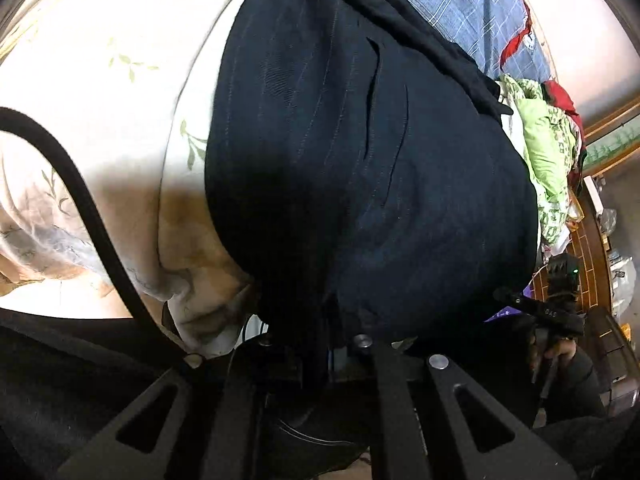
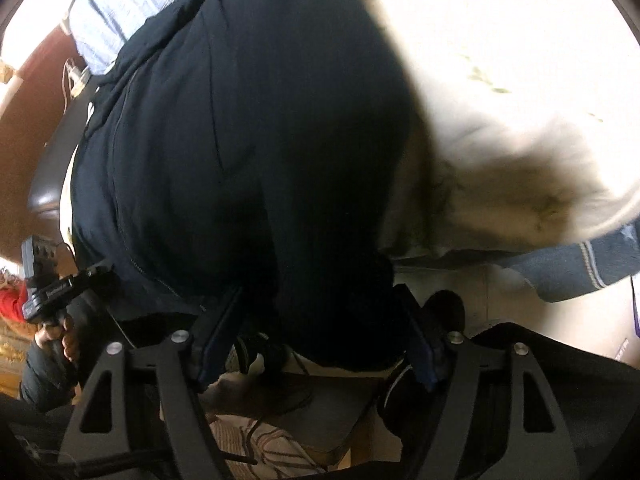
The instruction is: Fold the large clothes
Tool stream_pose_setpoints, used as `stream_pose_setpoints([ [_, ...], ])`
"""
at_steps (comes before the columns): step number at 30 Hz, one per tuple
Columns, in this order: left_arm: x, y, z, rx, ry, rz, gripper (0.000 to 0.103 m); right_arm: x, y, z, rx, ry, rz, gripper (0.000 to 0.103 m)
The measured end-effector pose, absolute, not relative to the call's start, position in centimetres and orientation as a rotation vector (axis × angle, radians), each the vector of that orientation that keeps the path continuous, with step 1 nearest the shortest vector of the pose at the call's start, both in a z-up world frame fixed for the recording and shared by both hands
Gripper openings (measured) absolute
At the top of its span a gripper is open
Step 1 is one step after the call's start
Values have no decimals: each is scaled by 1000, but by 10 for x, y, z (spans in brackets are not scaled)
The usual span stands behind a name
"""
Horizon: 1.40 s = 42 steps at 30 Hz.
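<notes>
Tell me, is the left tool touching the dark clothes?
Touching. The left wrist view shows the left tool shut on the near edge of the dark garment.

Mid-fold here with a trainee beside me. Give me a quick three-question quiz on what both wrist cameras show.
1. True or false: the dark garment lies on a cream floral sheet.
2. Which claw stands open, with its fingers on either side of the garment's near edge? A) left B) right C) both
3. Fill in: the checked fabric beyond the garment is ____.

Key: 1 true. 2 B, the right claw. 3 blue.
</notes>
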<state>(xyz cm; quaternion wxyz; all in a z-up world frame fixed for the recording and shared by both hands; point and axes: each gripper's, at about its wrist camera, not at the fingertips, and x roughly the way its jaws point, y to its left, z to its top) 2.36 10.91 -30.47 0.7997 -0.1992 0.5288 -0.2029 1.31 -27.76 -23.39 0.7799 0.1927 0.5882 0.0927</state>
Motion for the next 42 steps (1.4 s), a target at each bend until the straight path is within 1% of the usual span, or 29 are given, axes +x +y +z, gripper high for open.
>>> stream_pose_setpoints([
  [1,24,108,-305,-433,1134,-435,5,16,-275,-235,410,1265,214,74],
  [2,27,108,-308,-432,1131,-429,5,18,-276,-237,404,1262,225,59],
  [3,27,106,-306,-425,1128,-422,5,22,-274,-240,401,1278,230,33],
  [4,23,104,-300,-406,1116,-417,5,23,-272,-238,395,1273,233,18],
  [5,19,105,-296,-384,1096,-406,5,21,-272,-234,376,1251,235,11],
  [6,17,103,-290,-363,1075,-395,4,18,-267,-225,334,1221,241,9],
  [9,8,93,-268,-320,1007,-361,4,5,-256,-198,275,1125,260,7],
  [12,-1,87,-244,-314,947,-353,4,-6,-254,-176,307,1053,277,7],
  [17,-6,102,-205,-374,862,-359,4,-15,-267,-134,403,946,312,7],
  [20,3,119,-181,-429,803,-348,4,-13,-285,-108,477,873,328,7],
  [23,27,124,-157,-413,738,-342,3,8,-292,-83,537,802,369,7],
  [27,76,126,-127,-417,663,-373,3,60,-286,-54,484,738,405,7],
  [30,132,121,-105,-404,629,-380,1,119,-287,-38,480,709,426,7],
  [32,187,119,-90,-416,618,-382,0,159,-289,-35,497,696,430,7],
  [33,205,118,-86,-416,621,-377,0,192,-290,-34,515,699,436,7],
  [35,254,111,-80,-390,642,-347,0,236,-288,-37,534,716,428,7],
  [37,288,105,-82,-362,674,-307,0,294,-286,-51,516,771,386,8],
  [39,296,106,-81,-352,659,-284,0,339,-285,-71,465,841,286,8],
  [41,287,107,-79,-334,630,-261,5,362,-281,-87,410,883,239,8],
  [42,284,105,-77,-324,621,-252,11,372,-280,-99,400,929,224,8],
])
